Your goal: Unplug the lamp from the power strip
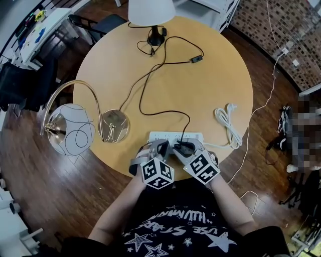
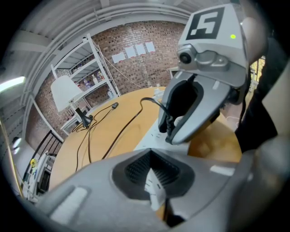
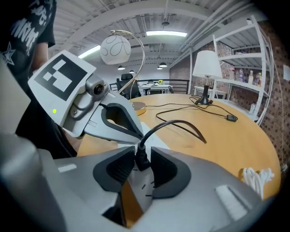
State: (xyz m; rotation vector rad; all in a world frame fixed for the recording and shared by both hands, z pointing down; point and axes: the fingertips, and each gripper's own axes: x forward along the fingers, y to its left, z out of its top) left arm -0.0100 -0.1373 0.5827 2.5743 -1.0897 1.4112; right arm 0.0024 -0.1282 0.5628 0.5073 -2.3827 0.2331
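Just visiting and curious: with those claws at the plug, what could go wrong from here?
The right gripper has its jaws open around the black plug; closing on its cord instead could strain it. The power strip lies near the edge of the table, with the left gripper seemingly holding only one end, so a pull might lift or slide it.

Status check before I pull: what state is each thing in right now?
Power strip: flat on the table.
Black plug: seated in the power strip.
Right hand-held gripper: open, jaws either side of the plug.
Left hand-held gripper: shut, tips on the power strip.
White cable: coiled on the table.
Shaded lamp: upright; lit or not, cannot tell.
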